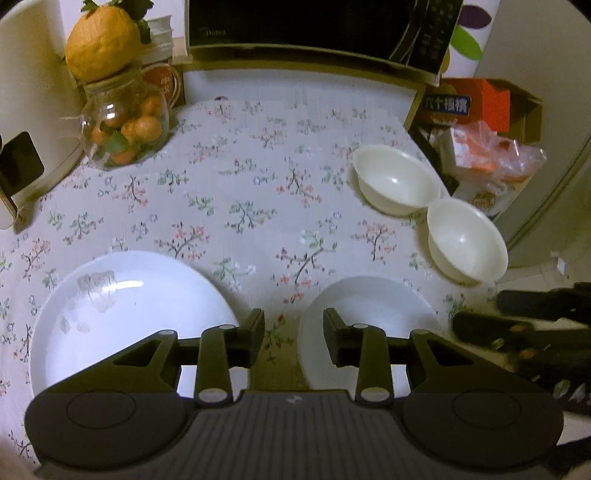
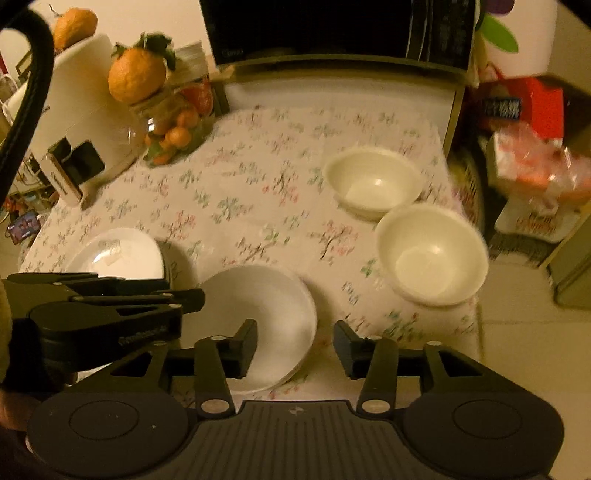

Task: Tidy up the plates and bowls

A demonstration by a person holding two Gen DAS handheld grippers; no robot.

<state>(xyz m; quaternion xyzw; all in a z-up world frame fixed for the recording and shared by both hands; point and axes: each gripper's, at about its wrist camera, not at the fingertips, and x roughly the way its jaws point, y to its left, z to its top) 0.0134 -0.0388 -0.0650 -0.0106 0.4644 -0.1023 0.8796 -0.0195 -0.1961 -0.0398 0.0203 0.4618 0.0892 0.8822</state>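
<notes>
Two white plates lie on the flowered tablecloth: a large plate (image 1: 129, 314) (image 2: 122, 254) at the near left and a smaller plate (image 1: 369, 321) (image 2: 266, 306) beside it. Two cream bowls stand at the right, the far bowl (image 1: 395, 181) (image 2: 373, 181) touching the near bowl (image 1: 465, 243) (image 2: 432, 254). My left gripper (image 1: 293, 325) (image 2: 190, 302) hovers open above the gap between the plates, holding nothing. My right gripper (image 2: 295, 332) (image 1: 480, 314) is open above the smaller plate's right rim, and its pads are not pressing on it.
A black microwave (image 1: 314, 26) stands at the back. A glass jar of oranges (image 1: 125, 125) and a white appliance (image 2: 77, 122) occupy the back left. Beyond the table's right edge (image 2: 476, 302) are a red box (image 1: 469, 99) and plastic bags (image 1: 491, 162).
</notes>
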